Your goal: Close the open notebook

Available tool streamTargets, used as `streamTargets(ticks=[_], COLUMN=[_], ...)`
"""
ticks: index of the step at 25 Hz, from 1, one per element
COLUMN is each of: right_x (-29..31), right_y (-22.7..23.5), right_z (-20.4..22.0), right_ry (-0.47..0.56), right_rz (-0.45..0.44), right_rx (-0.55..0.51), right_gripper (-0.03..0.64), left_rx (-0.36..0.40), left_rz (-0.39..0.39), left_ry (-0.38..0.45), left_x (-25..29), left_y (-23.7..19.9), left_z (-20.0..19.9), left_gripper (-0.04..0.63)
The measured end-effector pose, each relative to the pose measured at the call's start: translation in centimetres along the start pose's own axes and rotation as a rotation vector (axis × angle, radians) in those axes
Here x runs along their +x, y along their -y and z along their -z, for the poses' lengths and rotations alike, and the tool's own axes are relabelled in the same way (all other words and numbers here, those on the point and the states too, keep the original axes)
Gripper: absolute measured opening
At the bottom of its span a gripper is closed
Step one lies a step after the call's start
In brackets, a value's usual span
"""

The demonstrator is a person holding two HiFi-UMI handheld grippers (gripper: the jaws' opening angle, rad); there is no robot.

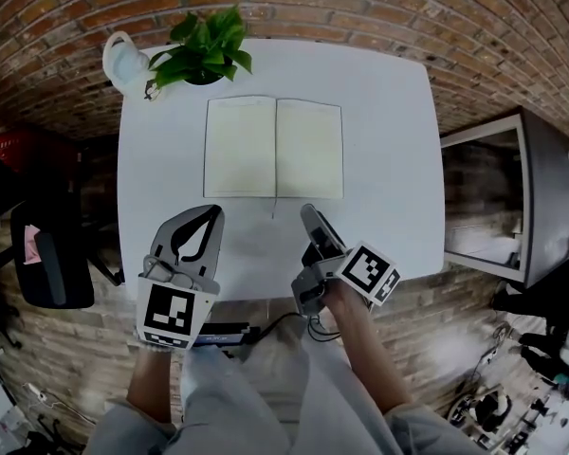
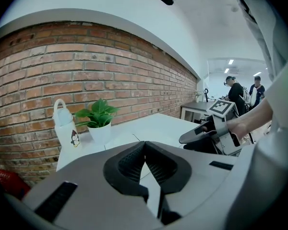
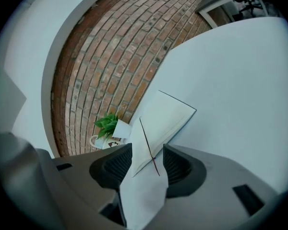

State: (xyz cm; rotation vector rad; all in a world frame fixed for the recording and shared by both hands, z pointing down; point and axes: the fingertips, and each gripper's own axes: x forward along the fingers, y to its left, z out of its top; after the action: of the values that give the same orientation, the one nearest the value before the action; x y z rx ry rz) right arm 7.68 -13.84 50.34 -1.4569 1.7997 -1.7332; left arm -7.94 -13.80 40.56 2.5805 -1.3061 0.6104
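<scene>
Two blank pages of the open notebook [image 1: 273, 148] lie flat on the far half of the white table [image 1: 389, 140], with the spine running away from the person. A thin ribbon [image 1: 273, 209] trails from the spine's near end onto the table. Just short of it is the right tool [image 1: 309, 216], rolled on its side. Its jaws are released, apart and empty, and the ribbon and spine line up beyond the tips. The left tool [image 1: 207, 218] hovers near the notebook's near left corner, clenched shut on nothing. A potted plant [image 1: 204, 50] and a white bottle [image 1: 123, 64] stand at the far left corner by the brick wall [image 1: 360, 8].
</scene>
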Motion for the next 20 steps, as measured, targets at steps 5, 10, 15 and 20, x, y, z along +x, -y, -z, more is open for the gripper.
streamTargets(ticks=[5,10,15,20], right_x=[1.3,2.1,2.8,3.5], right_y=[1.4,2.4,3.0,3.5], right_z=[0.0,0.2,-0.3,-0.3], right_ry=[-0.002,-0.004,0.007,0.003], right_rz=[0.039,0.062,0.085,0.103], right_rx=[0.038,0.074,0.113,0.136], right_gripper=[0.189,0.189,0.189,0.188], left_rx=[0.002,0.019,0.024,0.017], left_rz=[0.009,0.022,0.024,0.031], left_ry=[-0.015,-0.015,-0.031,-0.027], left_x=[0.8,1.7,2.4,3.0], left_y=[-0.7,-1.0,-1.5,-1.8], left_z=[0.5,0.5,0.9,0.7], left_gripper=[0.018,0.018,0.018,0.018])
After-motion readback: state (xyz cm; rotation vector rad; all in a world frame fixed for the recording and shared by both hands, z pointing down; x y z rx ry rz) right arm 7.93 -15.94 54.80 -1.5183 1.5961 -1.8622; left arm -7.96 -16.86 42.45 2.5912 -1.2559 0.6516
